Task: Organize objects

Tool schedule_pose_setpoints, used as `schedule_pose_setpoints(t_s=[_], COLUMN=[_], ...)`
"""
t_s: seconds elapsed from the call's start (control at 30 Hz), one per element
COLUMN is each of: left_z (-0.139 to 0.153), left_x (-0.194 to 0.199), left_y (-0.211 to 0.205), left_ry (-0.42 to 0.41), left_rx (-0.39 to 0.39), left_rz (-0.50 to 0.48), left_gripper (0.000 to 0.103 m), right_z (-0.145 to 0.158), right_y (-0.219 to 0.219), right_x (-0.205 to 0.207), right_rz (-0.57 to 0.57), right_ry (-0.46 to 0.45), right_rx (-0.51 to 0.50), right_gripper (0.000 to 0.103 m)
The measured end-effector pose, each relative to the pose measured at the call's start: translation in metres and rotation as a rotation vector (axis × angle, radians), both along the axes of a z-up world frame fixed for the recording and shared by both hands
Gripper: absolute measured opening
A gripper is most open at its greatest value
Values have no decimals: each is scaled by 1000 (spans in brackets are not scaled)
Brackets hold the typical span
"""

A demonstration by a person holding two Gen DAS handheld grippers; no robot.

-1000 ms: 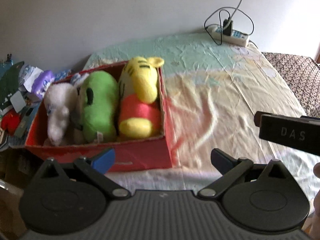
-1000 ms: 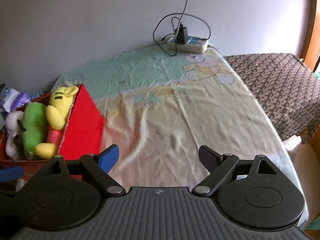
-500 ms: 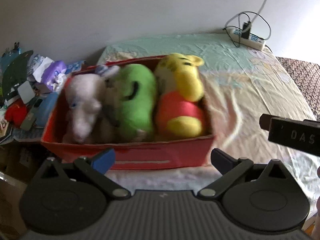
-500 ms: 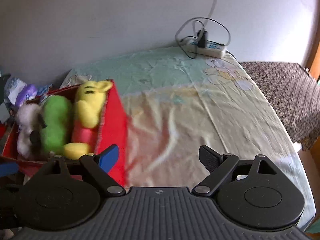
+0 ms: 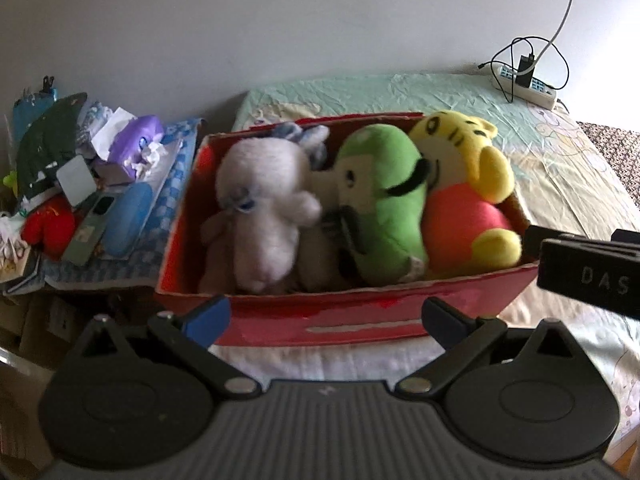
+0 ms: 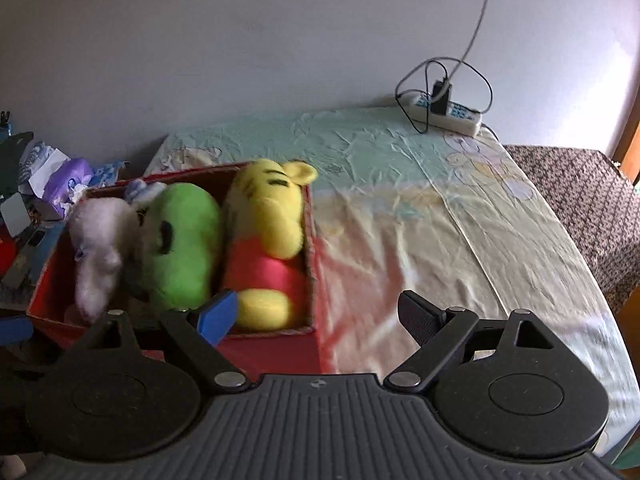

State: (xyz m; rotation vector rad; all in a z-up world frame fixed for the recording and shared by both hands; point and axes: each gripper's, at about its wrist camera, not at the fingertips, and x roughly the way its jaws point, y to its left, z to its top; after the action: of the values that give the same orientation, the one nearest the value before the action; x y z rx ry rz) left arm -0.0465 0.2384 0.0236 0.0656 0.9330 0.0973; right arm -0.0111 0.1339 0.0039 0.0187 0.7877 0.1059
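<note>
Both grippers empty, fingers spread wide. Left gripper (image 5: 326,318) hovers just near of the red box (image 5: 360,316); right gripper (image 6: 318,314) is over the box's near-right corner, w/ bare bed sheet (image 6: 420,240) to its right.

Red box sits on the bed's left side, near the edge, holding three plush toys side by side: white plush (image 5: 264,208) on the left, green plush (image 5: 384,204) in the middle, yellow plush (image 5: 468,192) on the right. All three lie lengthwise, long axis running near-to-far across the box. Yellow one's head points far, feet near; its head pokes a bit over the far rim. Green one looks the same way round, but blur makes it hard to be sure. White one's head end unclear.

Box looks packed already, so prob. the step is shifting or squaring up the box. To do it well: grip the box walls, not the toys, one gripper per side, lift level so nothing tips out. Cardboard rim looks thin & frayed, so pinch low-ish and go slow. Mind the clutter pile (image 5: 80,192) left of the bed & the power strip (image 6: 448,114) at the far end.
</note>
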Motion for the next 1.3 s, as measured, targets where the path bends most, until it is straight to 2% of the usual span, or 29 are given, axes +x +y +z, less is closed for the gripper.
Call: schedule_pose_setpoints(t_s=[0.4, 1.3], left_z=[0, -8], left_x=[11, 22], left_y=[42, 66], left_ry=[-6, 19], left_rx=[-1, -13], left_rz=[63, 95], left_gripper=[101, 101], right_z=[10, 1], right_y=[38, 54], right_x=[8, 21], right_rz=[37, 44], right_ry=[-18, 36], right_rx=[-50, -48], right_gripper=[90, 91])
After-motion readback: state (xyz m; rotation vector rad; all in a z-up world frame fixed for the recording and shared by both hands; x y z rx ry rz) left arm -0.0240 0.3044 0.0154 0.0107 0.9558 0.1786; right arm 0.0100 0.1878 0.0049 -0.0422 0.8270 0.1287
